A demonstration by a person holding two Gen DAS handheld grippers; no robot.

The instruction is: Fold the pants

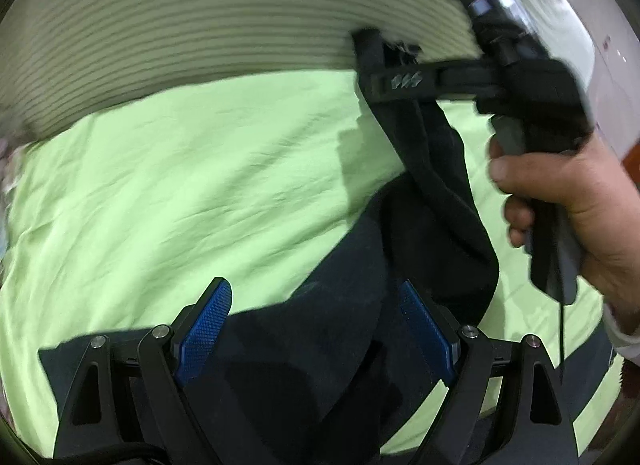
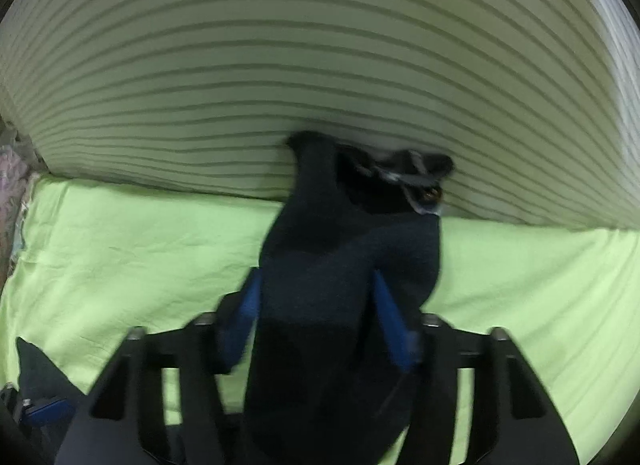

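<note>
The dark navy pants (image 1: 328, 329) lie partly on the light green sheet (image 1: 180, 185). In the left wrist view my left gripper (image 1: 316, 313) is open, its blue pads either side of the cloth. My right gripper (image 1: 376, 65) holds one end of the pants lifted above the bed, the fabric hanging down from it. In the right wrist view the right gripper (image 2: 316, 305) is shut on a thick bunch of the pants (image 2: 340, 249), whose waistband end with a drawstring (image 2: 416, 181) rises ahead of the fingers.
A striped pale headboard or cushion (image 2: 320, 65) stands behind the bed. The green sheet (image 2: 120, 249) spreads left and right. A person's hand (image 1: 560, 193) grips the right tool's handle. Patterned fabric (image 2: 12, 185) lies at the far left edge.
</note>
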